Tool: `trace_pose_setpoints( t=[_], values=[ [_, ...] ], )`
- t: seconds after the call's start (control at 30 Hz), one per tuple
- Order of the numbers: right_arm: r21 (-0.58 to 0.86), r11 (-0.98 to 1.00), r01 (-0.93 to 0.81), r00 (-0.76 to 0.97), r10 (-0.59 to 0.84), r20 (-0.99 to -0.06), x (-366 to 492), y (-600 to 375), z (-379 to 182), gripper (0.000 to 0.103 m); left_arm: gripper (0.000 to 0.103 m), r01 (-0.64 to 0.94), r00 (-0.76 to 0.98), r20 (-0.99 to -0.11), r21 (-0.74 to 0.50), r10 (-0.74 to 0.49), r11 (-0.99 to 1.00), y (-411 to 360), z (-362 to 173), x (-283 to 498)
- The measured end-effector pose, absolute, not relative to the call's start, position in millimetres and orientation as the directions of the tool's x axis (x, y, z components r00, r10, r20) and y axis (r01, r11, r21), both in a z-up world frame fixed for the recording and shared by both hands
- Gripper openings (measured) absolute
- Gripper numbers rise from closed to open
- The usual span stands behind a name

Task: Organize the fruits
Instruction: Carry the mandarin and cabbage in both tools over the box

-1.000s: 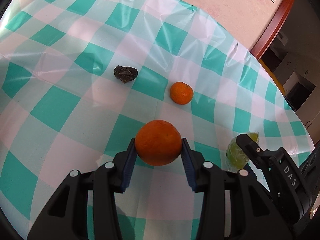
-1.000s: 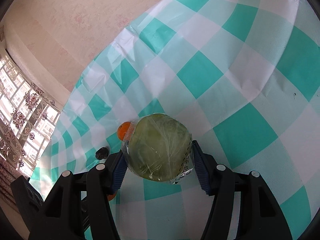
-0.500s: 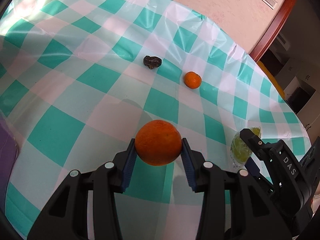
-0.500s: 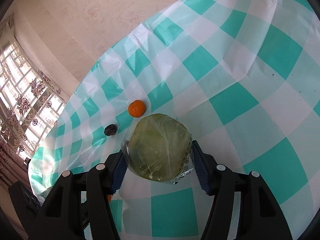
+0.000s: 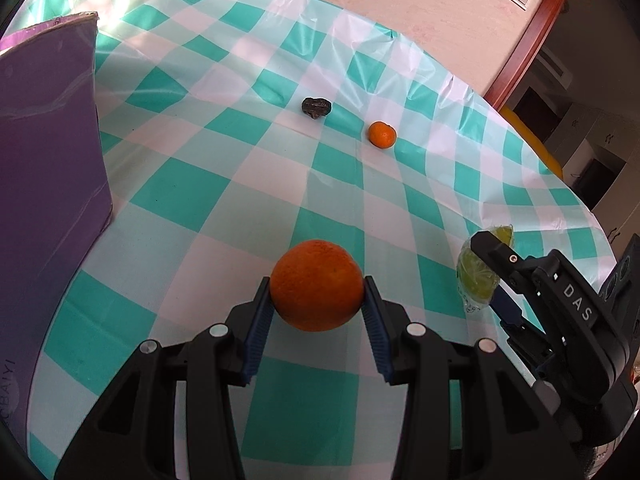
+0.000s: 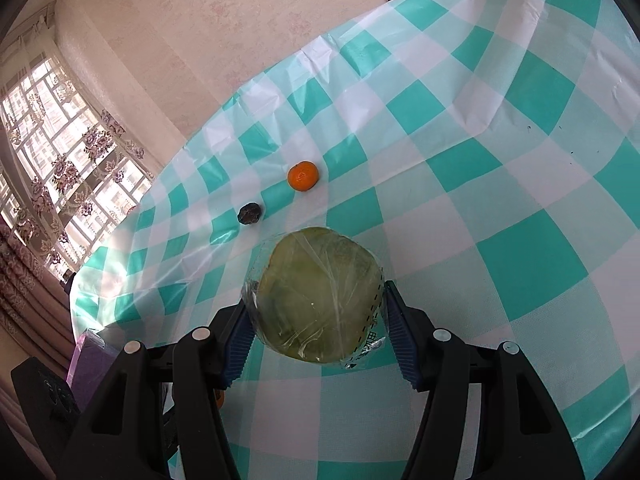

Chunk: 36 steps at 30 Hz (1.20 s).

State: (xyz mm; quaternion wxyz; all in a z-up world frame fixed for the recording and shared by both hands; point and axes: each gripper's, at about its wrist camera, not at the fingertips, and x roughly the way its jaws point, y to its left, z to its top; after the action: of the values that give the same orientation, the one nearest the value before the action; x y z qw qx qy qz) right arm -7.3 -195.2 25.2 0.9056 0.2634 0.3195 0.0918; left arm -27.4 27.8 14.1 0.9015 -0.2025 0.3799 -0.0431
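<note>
Orange [image 5: 317, 285] between left jaws, clamped

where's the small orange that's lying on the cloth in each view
Left wrist view: the small orange lies upper centre-right on the checked cloth, right of the dark lump.
Right wrist view: it lies centre-left, up and right of the same lump.
Shared landmark: the dark lump.

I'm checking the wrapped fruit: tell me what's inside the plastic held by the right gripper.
The plastic wrap encloses one round green fruit. Its type can't be told.
</note>
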Motion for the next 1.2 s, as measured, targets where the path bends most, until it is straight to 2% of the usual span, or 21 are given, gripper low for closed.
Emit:
trace_pose_setpoints(
  t=[0.33,0.9,1.03,1.2],
  values=[
    [0.38,0.916,-0.124,0.756,0.336,-0.562,-48,-153,39,0.059,0.044,-0.063,0.734,-0.641,-0.393,-0.225,0.917,35,17,-73],
    [0.426,0.881,-0.205,0.731,0.427,-0.532,-82,-143,43,0.059,0.044,-0.079,0.779,-0.607,-0.34,-0.155,0.937,51,20,-135],
    [0.432,0.87,-0.237,0.744,0.449,-0.496,-89,-139,54,0.059,0.044,-0.069,0.816,-0.562,-0.331,-0.138,0.941,59,37,-152],
    [0.445,0.851,-0.279,0.74,0.486,-0.465,-97,-127,66,0.059,0.044,-0.034,0.887,-0.45,-0.283,-0.102,0.959,60,79,-178]
  ],
)
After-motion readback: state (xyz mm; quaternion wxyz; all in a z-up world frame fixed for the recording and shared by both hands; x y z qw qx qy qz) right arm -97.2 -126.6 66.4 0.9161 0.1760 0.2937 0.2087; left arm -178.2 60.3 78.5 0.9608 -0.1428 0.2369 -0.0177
